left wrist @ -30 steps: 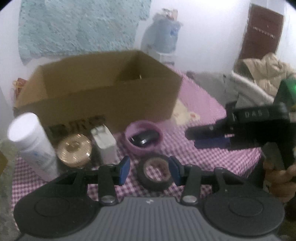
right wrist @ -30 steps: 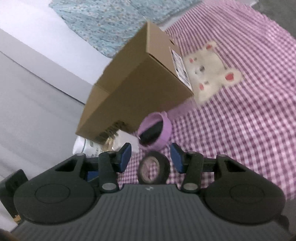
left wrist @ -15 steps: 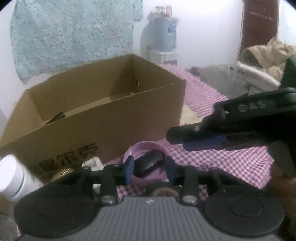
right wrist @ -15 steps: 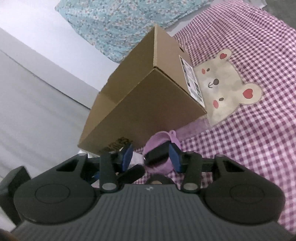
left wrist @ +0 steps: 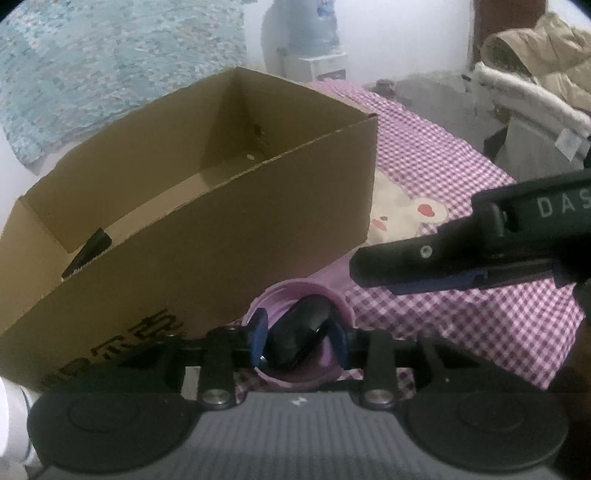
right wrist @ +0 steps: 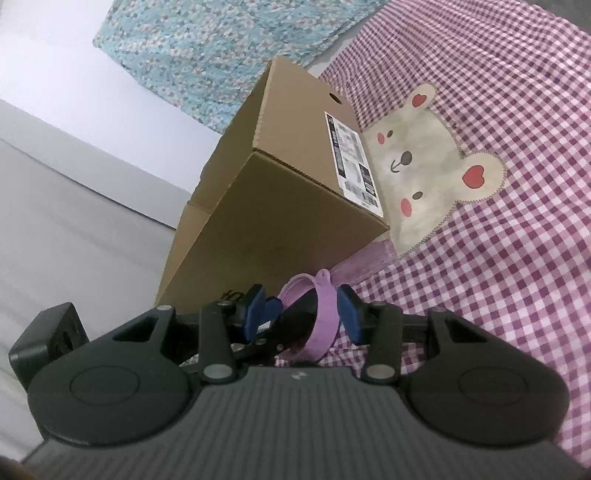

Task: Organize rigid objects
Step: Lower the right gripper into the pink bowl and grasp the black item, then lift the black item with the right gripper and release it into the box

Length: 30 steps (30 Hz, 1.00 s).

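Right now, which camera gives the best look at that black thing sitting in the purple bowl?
The left wrist view: it looks down into the purple bowl, so the black object's rounded top shows between the left gripper fingers. The right wrist view sees the bowl side-on, leaving only a dark sliver of it.

White wall [left wrist: 388,33] behind; teal speckled fabric [left wrist: 110,62] hangs on it at left (same cloth in right wrist view [right wrist: 221,48]). Water dispenser [left wrist: 314,40] with blue bottle stands against wall, centre back. Purple-and-white gingham cover [right wrist: 517,92] spreads over surface, cream bear appliqué [right wrist: 436,162] with red heart ears sewn on. Beige padded jacket [left wrist: 546,62] heaped at right, dark brown door [left wrist: 480,22] behind it. Light dim, soft, slightly hazy.
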Motion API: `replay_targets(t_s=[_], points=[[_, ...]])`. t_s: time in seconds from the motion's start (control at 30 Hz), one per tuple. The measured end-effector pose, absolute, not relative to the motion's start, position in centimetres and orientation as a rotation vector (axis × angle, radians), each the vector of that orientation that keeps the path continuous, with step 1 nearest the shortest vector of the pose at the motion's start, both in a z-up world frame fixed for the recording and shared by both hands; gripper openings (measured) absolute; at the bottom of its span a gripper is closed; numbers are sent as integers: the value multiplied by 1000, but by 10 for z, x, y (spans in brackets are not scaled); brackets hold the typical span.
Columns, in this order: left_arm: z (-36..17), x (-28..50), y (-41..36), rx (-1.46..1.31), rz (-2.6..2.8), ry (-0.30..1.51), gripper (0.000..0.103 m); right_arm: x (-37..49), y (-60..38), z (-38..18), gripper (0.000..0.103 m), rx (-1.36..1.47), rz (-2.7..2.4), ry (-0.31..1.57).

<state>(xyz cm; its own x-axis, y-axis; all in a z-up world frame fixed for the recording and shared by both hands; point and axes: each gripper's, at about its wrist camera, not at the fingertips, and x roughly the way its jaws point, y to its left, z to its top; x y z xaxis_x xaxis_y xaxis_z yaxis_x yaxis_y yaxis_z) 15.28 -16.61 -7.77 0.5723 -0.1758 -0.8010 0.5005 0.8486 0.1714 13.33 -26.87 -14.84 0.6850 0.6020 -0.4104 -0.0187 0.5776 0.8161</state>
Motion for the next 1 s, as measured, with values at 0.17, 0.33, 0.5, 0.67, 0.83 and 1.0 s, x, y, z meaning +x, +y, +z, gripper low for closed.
replay_targets(t_s=[0.17, 0.33, 0.5, 0.67, 0.83, 1.0], points=[[-86, 155, -169, 469, -414, 912, 44, 133, -272, -152, 43, 906, 418, 744], [-89, 161, -166, 443, -414, 928, 42, 133, -273, -158, 43, 922, 422, 745], [-88, 162, -161, 399, -394, 923, 31, 131, -273, -160, 43, 929, 425, 742], [-80, 156, -153, 321, -405, 890, 30, 129, -275, -158, 43, 945, 437, 726], [-71, 148, -146, 253, -421, 863, 30, 132, -271, -156, 43, 995, 461, 730], [-56, 134, -138, 197, -453, 832, 30, 129, -262, -154, 41, 1021, 449, 732]])
